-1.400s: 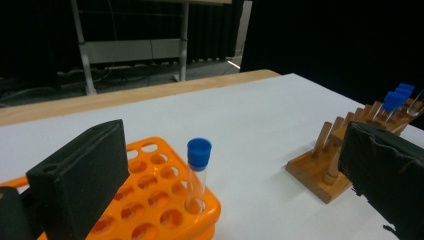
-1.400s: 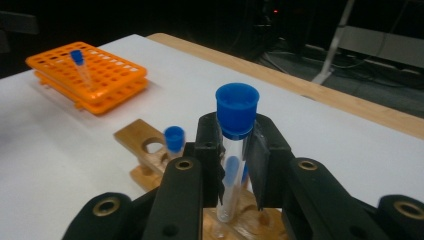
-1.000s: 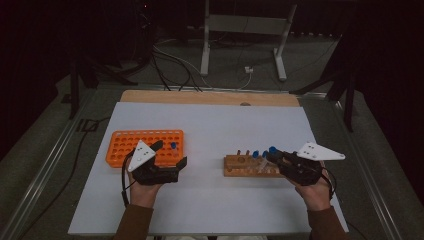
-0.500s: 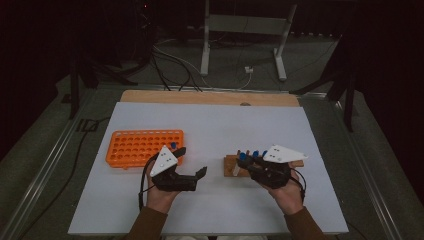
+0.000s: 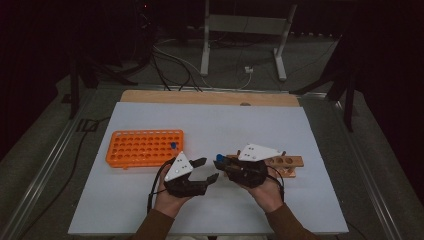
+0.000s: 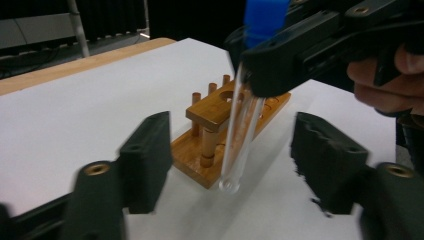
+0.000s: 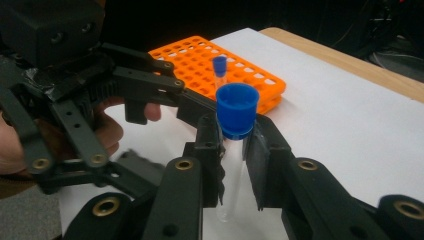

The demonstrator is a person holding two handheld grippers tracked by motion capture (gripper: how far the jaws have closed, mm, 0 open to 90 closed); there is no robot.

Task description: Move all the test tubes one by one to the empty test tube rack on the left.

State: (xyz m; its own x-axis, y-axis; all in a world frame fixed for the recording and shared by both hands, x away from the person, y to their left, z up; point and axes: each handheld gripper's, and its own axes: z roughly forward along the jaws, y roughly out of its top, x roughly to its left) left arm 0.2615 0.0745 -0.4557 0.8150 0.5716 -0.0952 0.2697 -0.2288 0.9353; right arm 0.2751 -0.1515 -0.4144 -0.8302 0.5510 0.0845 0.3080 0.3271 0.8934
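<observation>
right gripper: jaws closed on a tube just under its blue cap; tube upright between the jaws, clear body hanging below them, lower end off the table. In the high view the right gripper points toward the left gripper, cap at its tip.
left gripper: jaws wide open, holding nothing. Tube hangs between the two jaws, touching neither; its rounded end sits level with them.
left gripper, high view: tips aimed at the right gripper, the two grippers nearly meeting above the table.
tube: glass, looks empty, slightly tilted in the left gripper view, cap at the top edge.
wood rack: just behind the tube from the left gripper, lying on the table, pegs and round holes visible. In the high view the wood rack runs out from under the right gripper, on its outer side.
orange rack: on the table, beyond the left gripper on its outer side; one blue-capped tube stands in it near the end closest to the gripper. From the right gripper the orange rack lies ahead, behind the held cap.
hands: left hand and right hand each wrap a gripper from below.
</observation>
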